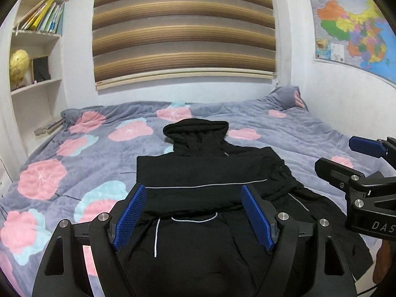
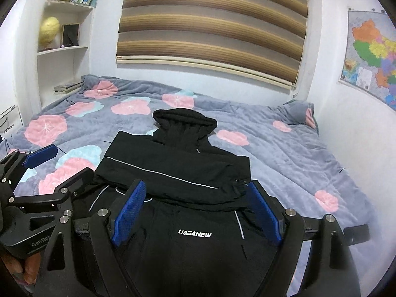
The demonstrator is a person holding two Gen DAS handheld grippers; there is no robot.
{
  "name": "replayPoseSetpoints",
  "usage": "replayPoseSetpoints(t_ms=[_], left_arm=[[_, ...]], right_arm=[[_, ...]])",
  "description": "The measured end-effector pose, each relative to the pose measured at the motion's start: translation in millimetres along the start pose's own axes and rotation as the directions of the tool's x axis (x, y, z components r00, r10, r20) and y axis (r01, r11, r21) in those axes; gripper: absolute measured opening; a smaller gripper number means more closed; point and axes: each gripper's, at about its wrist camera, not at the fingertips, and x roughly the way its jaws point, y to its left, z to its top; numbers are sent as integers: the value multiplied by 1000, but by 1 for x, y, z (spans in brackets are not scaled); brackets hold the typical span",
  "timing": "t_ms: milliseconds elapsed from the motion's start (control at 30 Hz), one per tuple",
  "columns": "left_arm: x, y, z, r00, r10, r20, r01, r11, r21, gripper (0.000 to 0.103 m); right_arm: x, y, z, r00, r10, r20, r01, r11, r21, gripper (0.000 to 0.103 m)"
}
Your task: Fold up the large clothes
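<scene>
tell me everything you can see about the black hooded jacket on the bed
The black hooded jacket looks like a thin, slightly shiny woven fabric with thin pale piping lines. It lies flat on the floral bedspread, hood pointing toward the window wall. Its sleeves are folded across the chest, forming a band with one piping line running along it. Below that, white lettering reads LIAEANEW, as far as it can be made out. The left gripper and right gripper are both open above its lower part, holding nothing.
</scene>
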Motion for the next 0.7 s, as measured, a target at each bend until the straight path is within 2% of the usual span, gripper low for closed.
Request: replayPoseSetpoints(t_ms=[233,400,567,700], left_arm=[[-35,-8,-1,999,-18,41,18,1000,2,80],[-54,-7,-8,999,-1,54,1,1000,0,80],[-45,4,-18,999,38,21,-37,999,-9,80],[-14,24,-21,998,60,-32,-62,996,-62,80]], right_arm=[[-39,6,-6,997,-41,64,43,999,-25,86],[-53,17,-13,996,-44,83,47,998,-43,86],[-24,15,-20,1000,-21,14,22,999,-35,87],[28,-5,-24,997,-11,-74,11,1000,9,87]])
